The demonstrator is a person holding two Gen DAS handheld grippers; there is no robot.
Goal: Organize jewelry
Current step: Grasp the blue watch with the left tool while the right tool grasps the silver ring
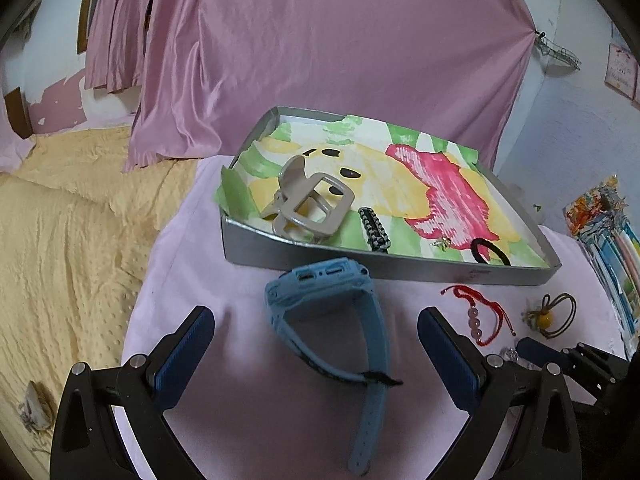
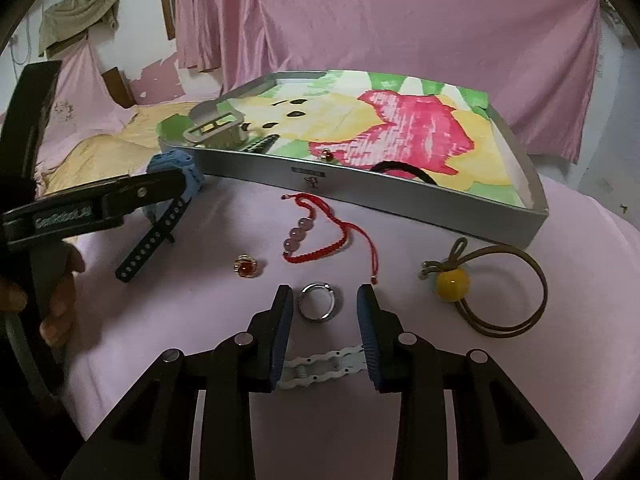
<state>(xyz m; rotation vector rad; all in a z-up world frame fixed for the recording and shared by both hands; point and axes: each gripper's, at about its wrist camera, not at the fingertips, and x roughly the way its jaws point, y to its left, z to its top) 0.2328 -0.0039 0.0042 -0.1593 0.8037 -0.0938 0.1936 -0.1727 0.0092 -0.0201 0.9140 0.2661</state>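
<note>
The right gripper [image 2: 325, 306] is hovering with its blue-padded jaws spread around a silver metal ring [image 2: 319, 302] lying on the pink tablecloth [image 2: 400, 264]. A red braided bracelet with pink beads [image 2: 316, 228] is lying just beyond, near the grey shallow tray [image 2: 400, 196].

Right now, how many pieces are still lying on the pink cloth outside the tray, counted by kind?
Watches: 1, the blue watch
Bracelets: 1, the red cord bracelet
Rings: 2, the gold ring and the silver ring
Hair ties: 1, the yellow-bead hair tie
Clips: 1, the white clip
Total: 6
</note>
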